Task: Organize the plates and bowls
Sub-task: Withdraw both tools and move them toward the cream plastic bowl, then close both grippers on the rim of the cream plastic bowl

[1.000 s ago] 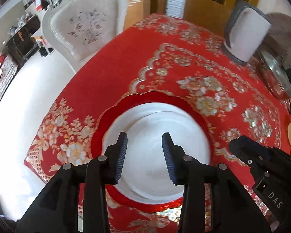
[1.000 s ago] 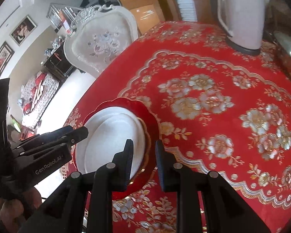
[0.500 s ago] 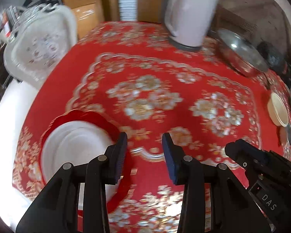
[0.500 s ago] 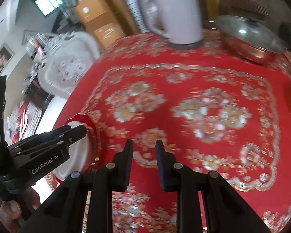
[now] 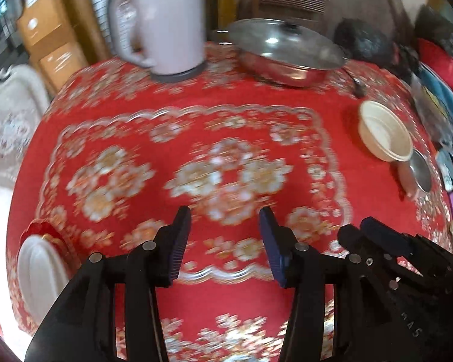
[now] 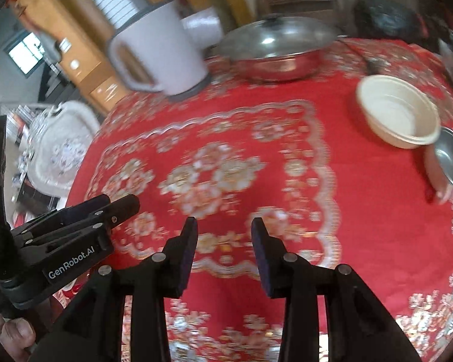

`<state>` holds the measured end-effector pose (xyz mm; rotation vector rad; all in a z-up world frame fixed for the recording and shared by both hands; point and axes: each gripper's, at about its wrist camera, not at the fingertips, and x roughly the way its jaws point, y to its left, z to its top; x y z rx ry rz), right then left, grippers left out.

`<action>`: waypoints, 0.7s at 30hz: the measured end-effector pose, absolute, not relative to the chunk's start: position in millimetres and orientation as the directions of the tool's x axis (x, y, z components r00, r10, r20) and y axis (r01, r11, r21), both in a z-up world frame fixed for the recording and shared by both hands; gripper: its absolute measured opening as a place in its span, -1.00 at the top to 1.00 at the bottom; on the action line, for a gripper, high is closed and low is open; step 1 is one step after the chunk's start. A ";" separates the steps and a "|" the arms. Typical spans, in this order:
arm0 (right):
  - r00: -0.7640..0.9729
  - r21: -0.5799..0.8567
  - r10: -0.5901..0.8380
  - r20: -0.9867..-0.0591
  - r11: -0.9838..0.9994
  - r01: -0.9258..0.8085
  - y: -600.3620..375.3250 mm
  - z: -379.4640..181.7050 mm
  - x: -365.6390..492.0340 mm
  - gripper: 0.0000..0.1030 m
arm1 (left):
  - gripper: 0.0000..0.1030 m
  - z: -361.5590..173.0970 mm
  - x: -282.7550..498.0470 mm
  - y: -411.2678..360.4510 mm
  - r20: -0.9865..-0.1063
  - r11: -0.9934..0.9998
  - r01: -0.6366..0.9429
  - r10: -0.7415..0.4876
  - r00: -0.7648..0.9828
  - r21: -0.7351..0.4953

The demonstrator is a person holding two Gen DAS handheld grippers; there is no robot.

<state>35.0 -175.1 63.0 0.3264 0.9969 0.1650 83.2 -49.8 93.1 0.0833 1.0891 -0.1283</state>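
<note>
Both grippers hung empty above the red-clothed bench (image 5: 226, 99), side by side. The left gripper (image 5: 225, 242) had its fingers well apart with nothing between them, and the right gripper (image 6: 223, 250) showed the same, only cloth visible through the gap.

A white plate (image 5: 37, 274) sat on a red scalloped plate (image 5: 34, 230) at the near left edge of the bench, well apart from everything else. Across the bench to the right lay a cream bowl (image 6: 397, 111), which looked like two or more nested, its rim just beside or touching a small steel bowl (image 6: 451, 158) (the blur made contact hard to judge). Behind stood a white kettle (image 5: 163, 21) and a lidded steel pan (image 5: 284, 51), neither apparently part of the job.

Judging by this layout, the plates were already stacked and the step in hand was the reach towards the bowls. The next move would call for carrying the right gripper over to the cream bowl, setting one finger inside the wall and one outside, then closing on the rim without knocking the steel bowl alongside.
</note>
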 end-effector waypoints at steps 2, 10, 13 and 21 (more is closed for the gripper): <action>0.546 0.340 0.266 -0.794 0.940 0.036 -191.6 63.7 33.9 0.29 | 0.00 92.4 87.9 -69.4 -0.887 0.984 0.178 -0.080 0.454 0.002; 0.580 0.346 0.215 -0.786 0.930 0.124 -261.0 68.1 37.1 0.22 | 0.00 94.0 109.0 -139.2 -0.887 0.965 0.263 -0.142 0.440 -0.024; 0.597 0.347 0.193 -0.778 0.925 0.152 -288.1 73.7 42.9 0.22 | 0.00 97.6 124.1 -159.2 -0.885 0.960 0.279 -0.155 0.439 -0.030; 0.634 0.394 0.165 -0.756 0.888 0.238 -364.9 89.7 69.5 0.18 | -0.18 96.0 172.0 -208.6 -0.895 0.954 0.285 -0.209 0.394 -0.097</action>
